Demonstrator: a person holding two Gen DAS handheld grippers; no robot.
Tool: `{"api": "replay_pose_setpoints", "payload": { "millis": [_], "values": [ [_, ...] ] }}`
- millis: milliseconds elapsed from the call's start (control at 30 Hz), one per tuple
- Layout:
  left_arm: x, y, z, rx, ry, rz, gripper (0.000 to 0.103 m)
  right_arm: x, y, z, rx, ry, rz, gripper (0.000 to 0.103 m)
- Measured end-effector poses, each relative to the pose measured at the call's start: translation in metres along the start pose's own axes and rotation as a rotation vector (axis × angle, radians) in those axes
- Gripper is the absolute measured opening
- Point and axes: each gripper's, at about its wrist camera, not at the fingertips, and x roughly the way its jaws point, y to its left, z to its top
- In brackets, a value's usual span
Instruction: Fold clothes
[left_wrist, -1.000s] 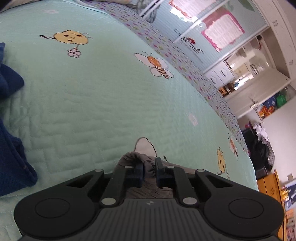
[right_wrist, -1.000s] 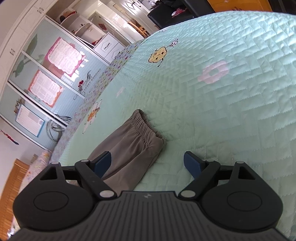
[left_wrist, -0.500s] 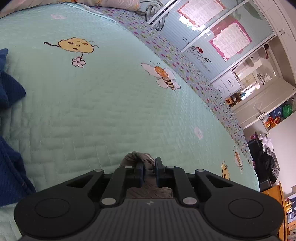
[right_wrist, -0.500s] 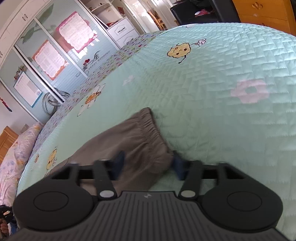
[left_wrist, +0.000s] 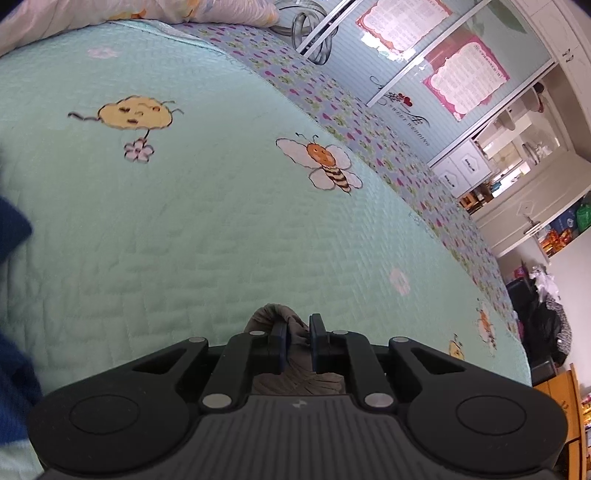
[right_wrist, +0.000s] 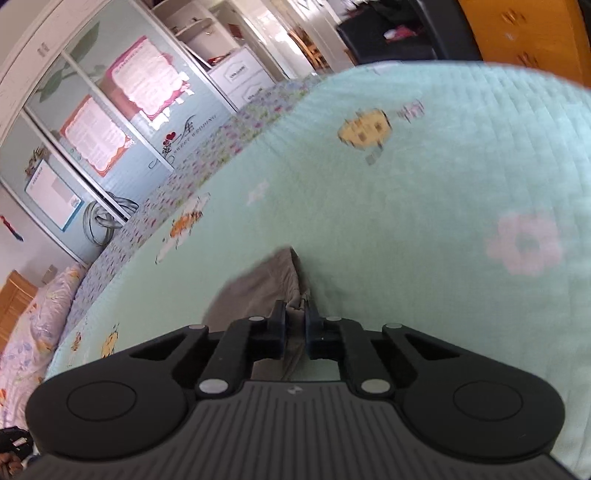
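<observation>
A grey-brown pair of shorts (right_wrist: 258, 284) with an elastic waistband lies on the mint-green quilted bed cover (right_wrist: 424, 221). My right gripper (right_wrist: 294, 325) is shut on the waistband corner, cloth pinched between its blue pads. In the left wrist view my left gripper (left_wrist: 297, 338) is shut on a bunched fold of the same grey-brown shorts (left_wrist: 275, 314), which bulges up just ahead of the fingertips. Most of the garment is hidden beneath both gripper bodies.
Dark blue clothing (left_wrist: 13, 332) lies at the left edge of the bed cover (left_wrist: 184, 221). A pillow (left_wrist: 129, 11) sits at the head. Beyond the far bed edge stand sliding wardrobe doors (right_wrist: 92, 122), a white cabinet (left_wrist: 461, 170) and an orange wooden cabinet (right_wrist: 524, 33).
My right gripper went from wide open beside the waistband to shut on it. The left gripper kept its hold and moved across the bed, with less cloth showing ahead of it.
</observation>
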Motion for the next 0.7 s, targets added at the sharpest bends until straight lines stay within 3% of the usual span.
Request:
{"api": "replay_pose_setpoints", "payload": {
  "millis": [167,233,367,400,467,533,600,700],
  "values": [
    [0.017,-0.015,0.026,0.010,-0.035,0.015,0.013,0.008,0.019,0.040,-0.052,-0.074,0.002,0.009],
    [0.027,-0.019,0.031,0.004,-0.033,0.021,0.013,0.015,0.013,0.040,-0.040,-0.055,-0.009,0.010],
    [0.048,-0.010,0.017,0.032,0.050,0.059,0.017,0.028,-0.007,0.028,-0.020,0.022,-0.054,0.015],
    [0.051,-0.004,0.013,0.028,0.059,0.066,0.019,0.027,-0.018,0.016,-0.011,0.065,-0.074,0.017],
    [0.051,0.010,0.009,-0.013,0.059,0.073,0.041,0.024,-0.040,-0.009,0.009,0.142,-0.109,0.017],
    [0.048,0.018,0.008,-0.041,0.066,0.068,0.045,0.004,-0.057,-0.016,0.066,0.083,-0.087,0.025],
    [0.043,0.017,0.010,-0.023,0.072,0.075,0.047,-0.013,-0.067,-0.014,0.102,0.026,-0.093,0.042],
    [0.034,0.013,0.012,0.016,0.069,0.097,0.057,-0.027,-0.066,0.006,0.090,-0.049,-0.114,0.048]
  ]
}}
